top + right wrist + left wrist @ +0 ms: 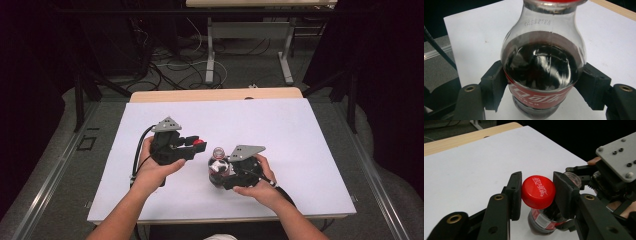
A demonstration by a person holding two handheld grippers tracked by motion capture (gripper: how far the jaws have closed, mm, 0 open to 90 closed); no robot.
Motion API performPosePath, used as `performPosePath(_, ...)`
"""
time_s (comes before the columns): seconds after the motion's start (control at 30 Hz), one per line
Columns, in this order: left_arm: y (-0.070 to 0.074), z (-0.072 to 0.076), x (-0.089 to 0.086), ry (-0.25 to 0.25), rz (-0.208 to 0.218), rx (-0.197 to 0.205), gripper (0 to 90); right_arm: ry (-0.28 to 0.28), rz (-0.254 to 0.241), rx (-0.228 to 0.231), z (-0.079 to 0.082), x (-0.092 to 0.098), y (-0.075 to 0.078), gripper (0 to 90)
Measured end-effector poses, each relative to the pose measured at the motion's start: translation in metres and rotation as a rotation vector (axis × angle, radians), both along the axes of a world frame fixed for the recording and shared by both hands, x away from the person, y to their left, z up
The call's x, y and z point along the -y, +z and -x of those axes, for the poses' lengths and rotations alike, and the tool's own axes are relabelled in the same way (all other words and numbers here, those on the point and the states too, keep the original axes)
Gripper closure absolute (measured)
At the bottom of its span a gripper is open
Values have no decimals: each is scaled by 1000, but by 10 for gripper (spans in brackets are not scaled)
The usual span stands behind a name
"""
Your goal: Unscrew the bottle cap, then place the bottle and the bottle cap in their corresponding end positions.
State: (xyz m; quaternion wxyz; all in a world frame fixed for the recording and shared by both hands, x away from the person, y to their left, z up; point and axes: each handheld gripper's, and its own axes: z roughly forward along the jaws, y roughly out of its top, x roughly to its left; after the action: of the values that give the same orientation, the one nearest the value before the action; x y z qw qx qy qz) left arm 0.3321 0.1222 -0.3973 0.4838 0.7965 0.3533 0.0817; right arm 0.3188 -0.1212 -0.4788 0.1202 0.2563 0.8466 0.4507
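Hands come in from the near edge of the white table point(300, 130), one on each tool. The left gripper point(196, 143) is held level, pointing right, and its jaws pinch the red cap point(538, 192) from both sides. The cap is off the bottle and sits just left of the bottle's open top, a little above it. In the left gripper view the cap's flat top with white writing faces the camera.

The right gripper point(220, 172) points left, with the right hand point(260, 182) wrapped around its body. Its jaws squeeze the bottle point(544, 67) around the red label, low on its belly. The bottle stands upright near the middle of the table, its long side going up and down and its neck pointing up. Dark drink fills it up to the shoulder.

In the right gripper view the bottle's mouth is cut off at the top. In the high view the bottle is small and partly hidden behind the right gripper's grey plate point(246, 151).
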Motion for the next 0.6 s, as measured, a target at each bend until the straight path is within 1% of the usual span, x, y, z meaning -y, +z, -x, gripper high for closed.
performPosePath(0.03,-1,0,-1,16,4,-3,611,-13,-10,12,-1,0,-1,302)
performPosePath(0.07,-2,-2,-3,22,-8,6,611,-12,-10,8,-2,1,0,302)
performPosePath(0.1,-4,-2,-4,34,-4,2,611,-13,-6,2,-2,2,0,302)
performPosePath(0.13,-5,-2,-6,40,-7,10,611,-24,-15,11,-3,2,-1,302)
performPosePath(0.17,-7,-2,-8,51,-2,12,611,-34,-12,15,-3,3,-1,302)
performPosePath(0.2,-8,-3,-9,56,-5,9,611,-37,-11,14,-4,4,-2,302)
performPosePath(0.23,-11,-2,-11,62,10,1,611,-44,-5,15,-5,5,-2,302)
performPosePath(0.27,-12,-3,-13,52,4,-7,611,-53,-6,16,-5,5,-3,302)
performPosePath(0.3,-14,-2,-13,69,17,-6,611,-63,-4,15,-6,7,-4,302)
performPosePath(0.33,-15,-2,-16,66,7,-10,611,-67,-5,12,-6,8,-4,302)
performPosePath(0.4,-17,-1,-19,75,8,-13,612,-80,-3,15,-7,10,-5,302)
performPosePath(0.43,-19,0,-19,90,11,-9,611,-80,6,10,-7,11,-4,302)
performPosePath(0.5,-21,0,-21,99,0,-7,612,-90,-3,25,-7,12,-5,302)
performPosePath(0.53,-22,1,-22,108,7,-6,612,-86,6,19,-7,13,-4,302)
performPosePath(0.57,-23,1,-23,109,6,-10,611,-101,-5,24,-7,12,-4,302)
performPosePath(0.6,-24,1,-24,112,4,-12,611,-99,-3,19,-8,13,-4,302)
